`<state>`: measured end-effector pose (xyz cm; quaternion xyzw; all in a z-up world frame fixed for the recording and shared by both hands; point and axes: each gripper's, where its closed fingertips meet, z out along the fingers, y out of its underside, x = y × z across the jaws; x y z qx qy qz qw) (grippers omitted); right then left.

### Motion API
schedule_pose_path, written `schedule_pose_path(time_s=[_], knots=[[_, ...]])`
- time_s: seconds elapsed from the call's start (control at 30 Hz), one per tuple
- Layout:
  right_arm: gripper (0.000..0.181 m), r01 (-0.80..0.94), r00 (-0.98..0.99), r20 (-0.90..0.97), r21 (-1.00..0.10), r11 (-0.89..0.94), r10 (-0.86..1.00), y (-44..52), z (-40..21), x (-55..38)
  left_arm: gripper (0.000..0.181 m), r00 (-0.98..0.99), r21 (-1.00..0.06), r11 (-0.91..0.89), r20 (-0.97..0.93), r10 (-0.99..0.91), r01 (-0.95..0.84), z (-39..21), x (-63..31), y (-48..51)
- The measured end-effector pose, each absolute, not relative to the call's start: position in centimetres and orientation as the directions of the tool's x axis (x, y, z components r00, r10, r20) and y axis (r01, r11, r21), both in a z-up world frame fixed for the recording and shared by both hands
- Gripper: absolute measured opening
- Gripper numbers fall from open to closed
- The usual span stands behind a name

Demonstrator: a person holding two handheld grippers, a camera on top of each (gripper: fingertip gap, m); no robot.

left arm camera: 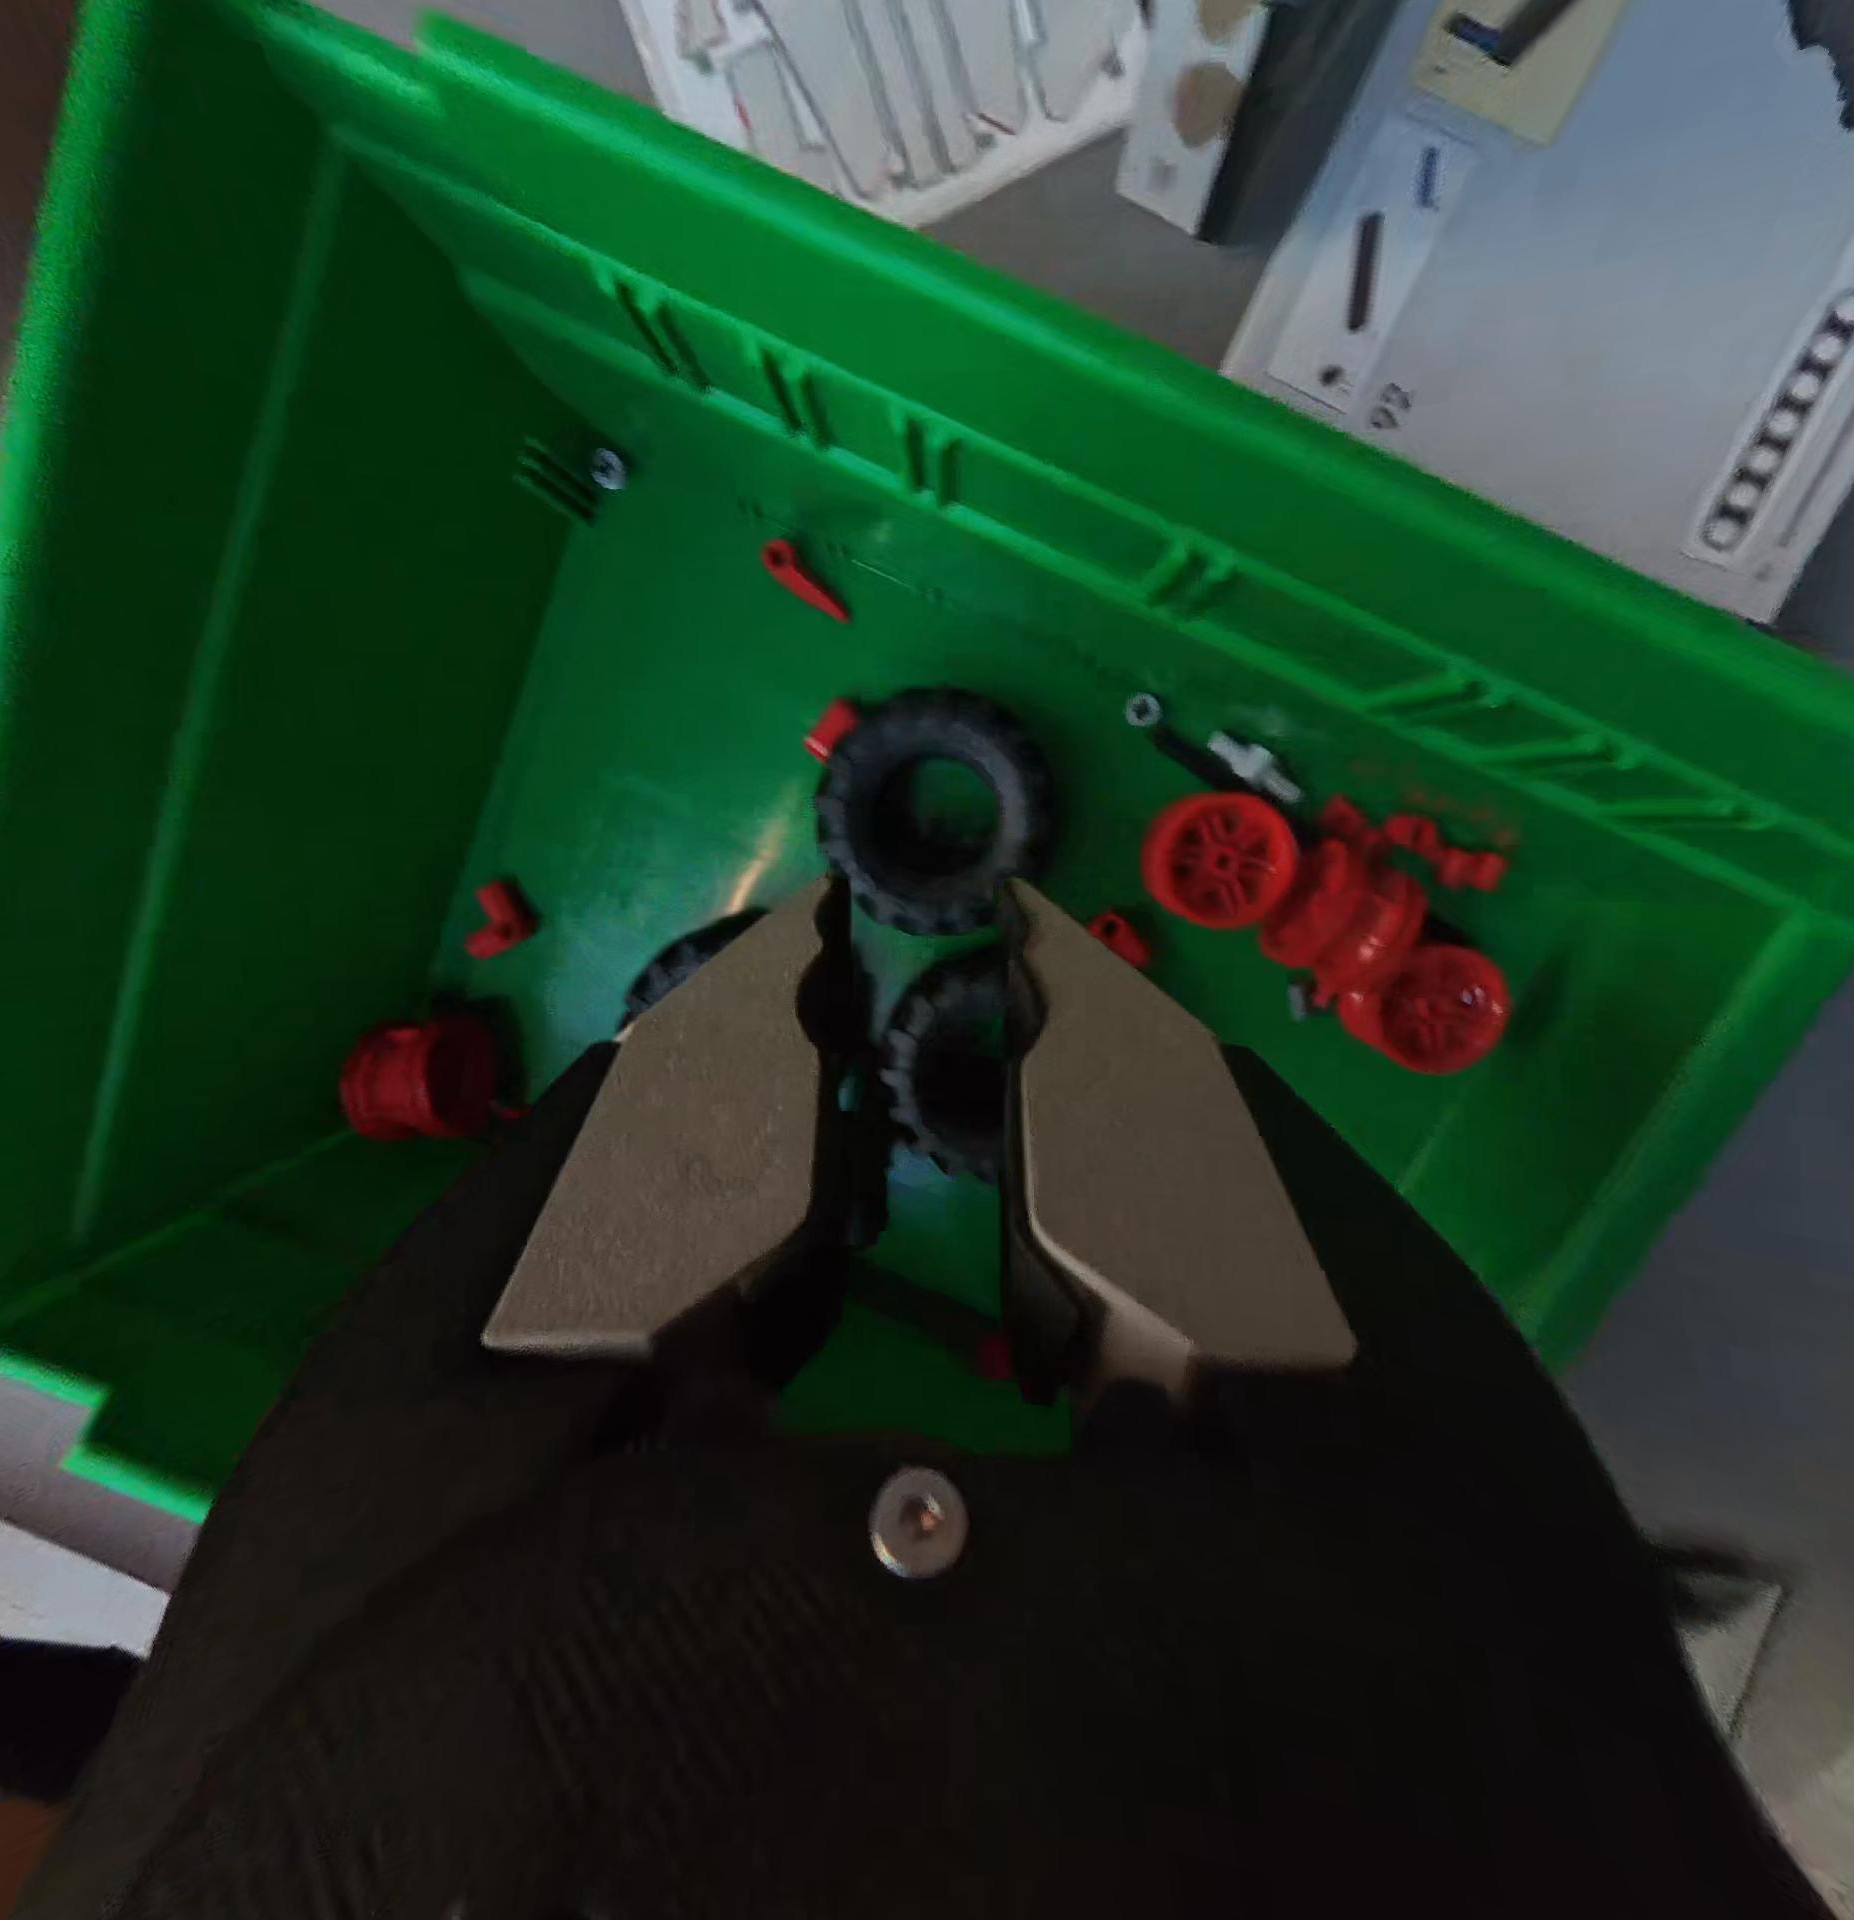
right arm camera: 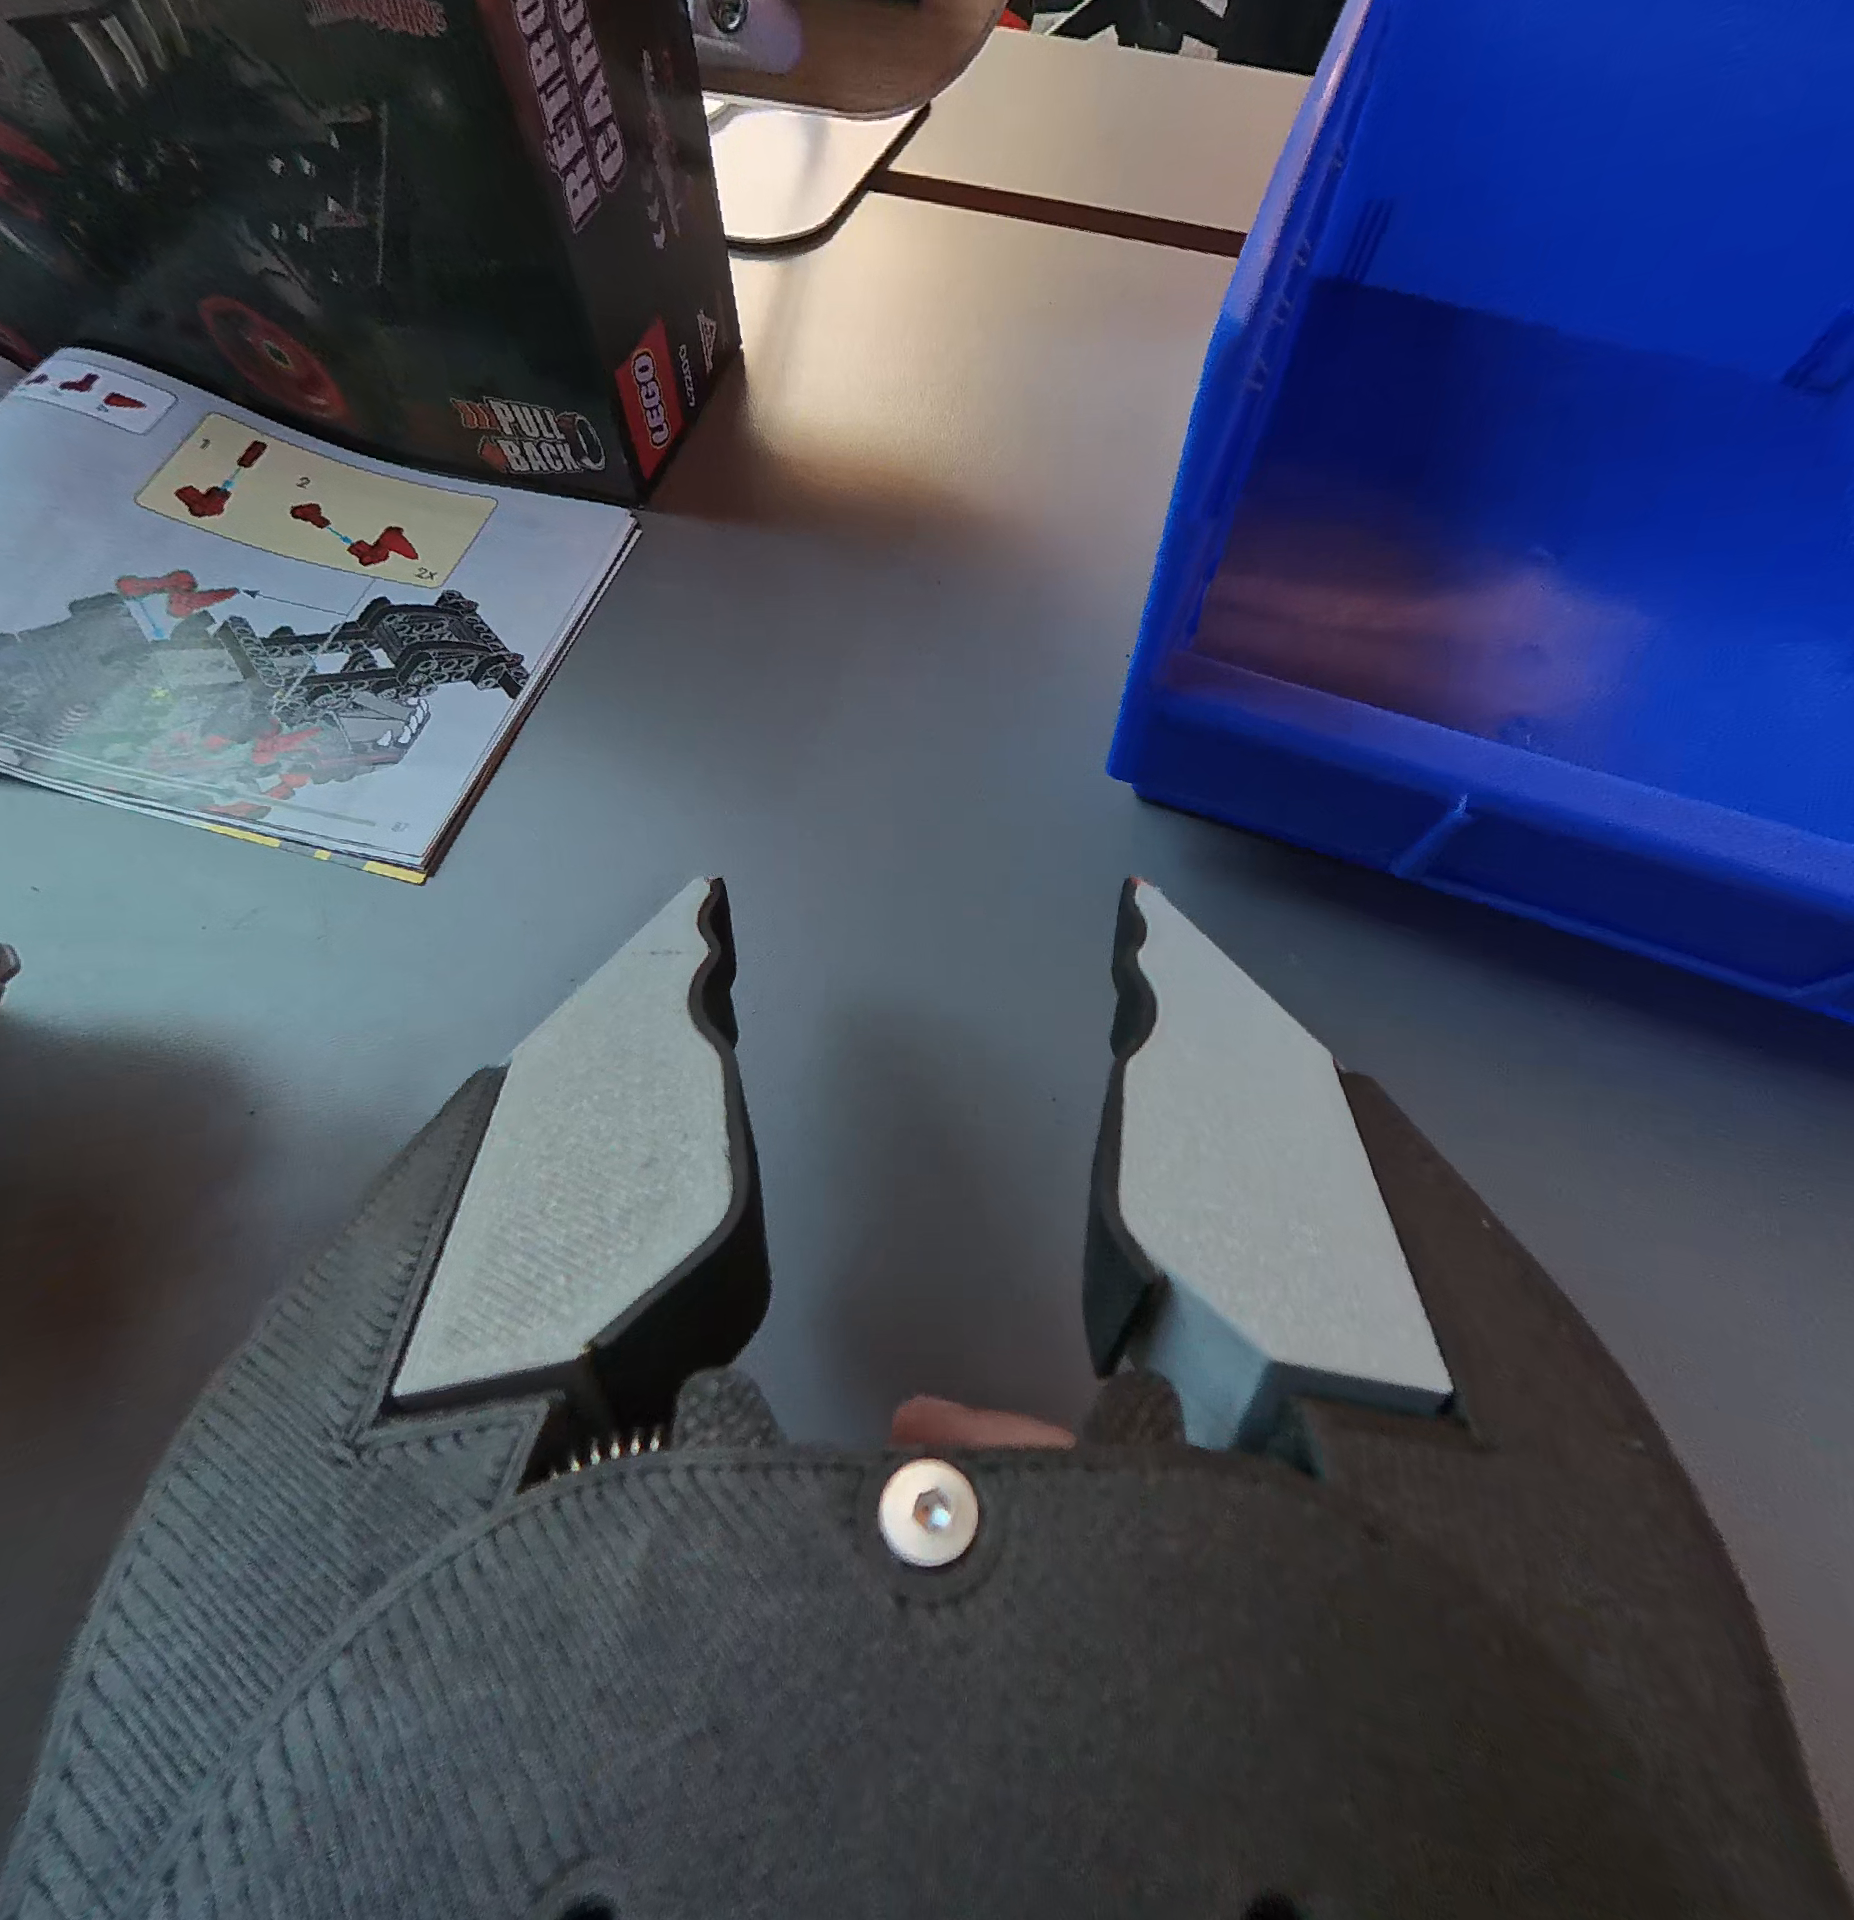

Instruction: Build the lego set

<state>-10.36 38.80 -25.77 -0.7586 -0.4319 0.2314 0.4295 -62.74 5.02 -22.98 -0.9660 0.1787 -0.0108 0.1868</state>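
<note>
With our left gripper [left arm camera: 918, 894] narrowly parted over the green bin [left arm camera: 279, 644], we should straddle the black tyre [left arm camera: 928, 805] at 12 o'clock squarely, while the right gripper [right arm camera: 923, 899] waits wide apart.

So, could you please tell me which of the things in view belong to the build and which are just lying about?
Belong to the build:
- black tyres
- red wheels
- small red pieces
- green bin holding them
- instruction booklet
- left gripper, open over the tyres

Just lying about:
- set's box
- blue bin
- right gripper, open and idle over the table
</note>
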Motion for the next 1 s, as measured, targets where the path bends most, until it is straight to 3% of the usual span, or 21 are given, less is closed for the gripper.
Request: schedule_pose_path(time_s=[0.2,0.33,0.43,0.57,0.87,1.0], knots=[[0.071,0.443,0.525,0.022,-0.861,-0.251,0.851,38.8,-25.5,-10.2,0.033,0.957,-0.280,-0.935,-0.251,-0.147,-0.217,-23.4,-71.5,6.7],[0.071,0.439,0.520,0.006,-0.860,-0.261,0.854,38.8,-25.5,-10.3,0.028,0.943,-0.273,-0.934,-0.299,-0.146,-0.231,-23.9,-74.0,7.0],[0.071,0.438,0.517,0.012,-0.863,-0.253,0.856,38.7,-25.5,-10.3,0.032,0.950,-0.192,-0.960,-0.278,-0.144,-0.202,-25.2,-74.4,6.7],[0.071,0.426,0.516,0.006,-0.869,-0.250,0.857,38.7,-25.3,-10.3,0.029,0.966,-0.203,-0.962,-0.221,-0.136,-0.182,-25.3,-73.7,7.7],[0.070,0.420,0.510,0.020,-0.878,-0.228,0.860,38.5,-25.0,-10.3,0.020,0.950,-0.072,-0.975,-0.249,-0.187,-0.211,-27.1,-74.0,7.4],[0.070,0.404,0.504,0.000,-0.884,-0.236,0.864,38.5,-24.8,-10.3,0.024,0.951,-0.022,-0.979,-0.240,-0.194,-0.205,-27.7,-74.0,7.0]])
